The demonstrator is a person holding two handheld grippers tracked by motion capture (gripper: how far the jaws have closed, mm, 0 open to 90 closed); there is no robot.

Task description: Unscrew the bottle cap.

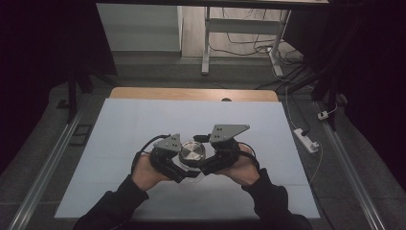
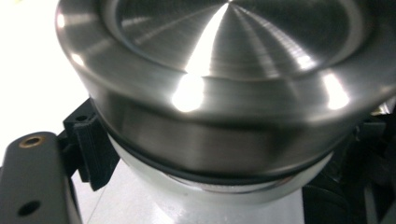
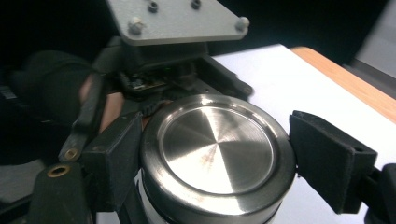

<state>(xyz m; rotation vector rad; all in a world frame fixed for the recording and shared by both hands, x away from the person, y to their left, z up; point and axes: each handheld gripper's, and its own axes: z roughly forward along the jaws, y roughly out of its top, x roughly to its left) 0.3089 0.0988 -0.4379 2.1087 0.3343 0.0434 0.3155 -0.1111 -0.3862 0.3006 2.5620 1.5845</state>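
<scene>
we've got a wooden table [image 1: 143, 93] with a white sheet [image 1: 143, 129] covering most of it.

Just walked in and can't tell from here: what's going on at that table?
A person holds a gripper in each hand around a jar with a shiny metal lid over the white table. The left gripper clamps the jar's body below the lid. The right gripper has its jaws on either side of the lid, as if to unscrew it.
</scene>
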